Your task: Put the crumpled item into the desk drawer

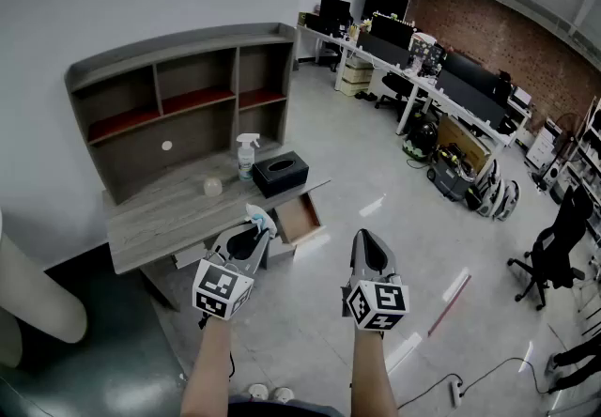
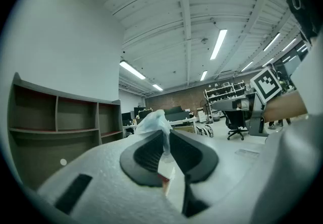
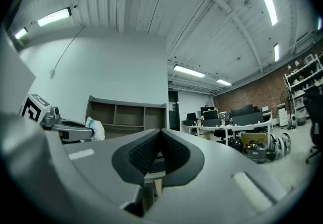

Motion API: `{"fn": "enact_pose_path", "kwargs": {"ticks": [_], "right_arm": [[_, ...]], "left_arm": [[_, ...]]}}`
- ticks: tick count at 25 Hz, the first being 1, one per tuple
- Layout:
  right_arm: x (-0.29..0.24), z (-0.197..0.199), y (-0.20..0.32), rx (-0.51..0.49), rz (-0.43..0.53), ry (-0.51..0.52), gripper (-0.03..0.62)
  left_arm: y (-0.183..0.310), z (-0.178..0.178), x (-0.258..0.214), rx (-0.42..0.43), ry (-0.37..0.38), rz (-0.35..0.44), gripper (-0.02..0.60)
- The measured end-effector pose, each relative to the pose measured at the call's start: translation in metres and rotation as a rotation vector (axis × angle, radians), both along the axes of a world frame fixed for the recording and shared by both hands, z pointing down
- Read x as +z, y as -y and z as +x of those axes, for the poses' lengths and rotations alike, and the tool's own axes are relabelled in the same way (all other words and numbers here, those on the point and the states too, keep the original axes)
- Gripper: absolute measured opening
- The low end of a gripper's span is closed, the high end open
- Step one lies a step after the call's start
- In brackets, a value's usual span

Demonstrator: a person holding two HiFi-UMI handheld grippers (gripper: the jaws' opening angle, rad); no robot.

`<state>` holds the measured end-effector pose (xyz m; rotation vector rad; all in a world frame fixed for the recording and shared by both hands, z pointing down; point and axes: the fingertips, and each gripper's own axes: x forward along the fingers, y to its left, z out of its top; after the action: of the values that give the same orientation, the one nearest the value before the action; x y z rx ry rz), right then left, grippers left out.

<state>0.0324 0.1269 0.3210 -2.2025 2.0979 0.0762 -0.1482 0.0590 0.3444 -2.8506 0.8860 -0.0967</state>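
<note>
Forearms (image 1: 211, 373) rise from the bottom of the head view, each ending in a grey gripper with a marker cube. The left gripper (image 1: 260, 223) has its jaws closed on the crumpled item (image 1: 257, 214), a pale, thin, bunched wad that sticks up past the fingertips. The left gripper view shows the dark pads pinching the wad's lower part, with the rest puffing out above them. The right gripper (image 1: 365, 239) is held just to the right, apart from the left one. Its jaws are pressed together with nothing between them, as the right gripper view shows.

Just beyond the left gripper stands a grey wooden desk (image 1: 150, 227). In the head view, the crumpled item shows over the desk's front edge, held in the air just left of the open drawer (image 1: 300, 216). The drawer is pulled out at the desk's right end, and its light brown inside is visible. On the desktop are a small pale round object (image 1: 213, 186), a clear spray bottle (image 1: 247, 156) standing upright, and a black tissue box (image 1: 280, 173) to its right. A shelf unit (image 1: 178, 91) with open compartments sits along the desk's back, against a white wall.

Farther off, across a shiny grey floor, is a black office chair (image 1: 552, 246). Rows of office desks with dark monitors (image 1: 404, 39) stand in front of a brick wall (image 1: 526, 39).
</note>
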Motion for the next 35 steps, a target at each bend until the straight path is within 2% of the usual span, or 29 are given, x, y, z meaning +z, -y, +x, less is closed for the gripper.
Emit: {"fn": "enact_pose_path", "kwargs": {"ticks": [16, 26, 30, 35], "right_arm": [[0.006, -0.006, 0.012, -0.010, -0.007, 0.003, 0.012], [0.018, -0.008, 0.019, 0.021, -0.039, 0.009, 0.012], [0.031, 0.004, 0.029, 0.048, -0.039, 0.021, 0.011], [0.041, 0.029, 0.068, 0.050, -0.043, 0.042, 0.011]], "left_arm": [[0.010, -0.006, 0.008, -0.005, -0.001, -0.020, 0.041], [0.018, -0.013, 0.018, 0.011, -0.011, -0.041, 0.041], [0.031, -0.011, 0.032, 0.015, -0.009, -0.050, 0.041], [0.065, 0.001, 0.044, -0.002, 0.006, -0.063, 0.041]]}}
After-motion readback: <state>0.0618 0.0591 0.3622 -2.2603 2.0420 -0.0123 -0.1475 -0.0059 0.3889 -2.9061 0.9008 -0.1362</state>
